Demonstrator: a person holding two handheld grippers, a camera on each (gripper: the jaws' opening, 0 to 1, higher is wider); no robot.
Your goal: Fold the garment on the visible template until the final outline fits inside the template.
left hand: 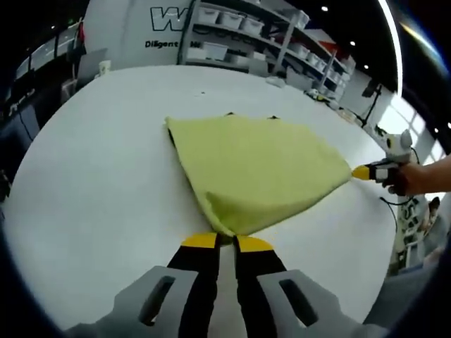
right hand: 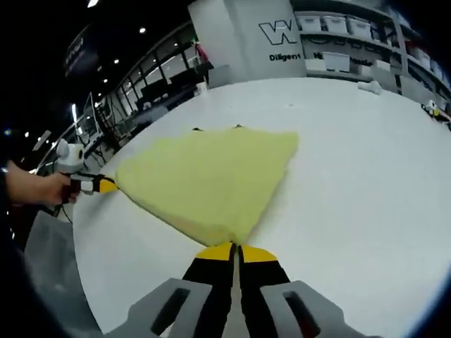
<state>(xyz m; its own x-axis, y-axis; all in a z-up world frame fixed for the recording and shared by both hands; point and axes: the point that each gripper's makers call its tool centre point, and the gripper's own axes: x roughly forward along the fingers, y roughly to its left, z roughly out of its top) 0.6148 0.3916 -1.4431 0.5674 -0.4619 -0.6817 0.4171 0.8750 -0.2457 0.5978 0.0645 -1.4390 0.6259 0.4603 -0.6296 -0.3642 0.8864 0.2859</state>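
While both tongs (left hand: pixel 225 241) (right hand: pixel 236 250) clamp yellow garment (left hand: pixel 257 172) corners, shelving (left hand: pixel 275 39) clearer in left gripper view

We are in a big work lab. We see tall metal shelves (left hand: pixel 282 39) full of white bins (left hand: pixel 215 51), a white wall sign (right hand: pixel 282 35) with large letters, small round ceiling lights (right hand: pixel 142 30) in the dark above us, and a wide white counter (left hand: pixel 91 176).
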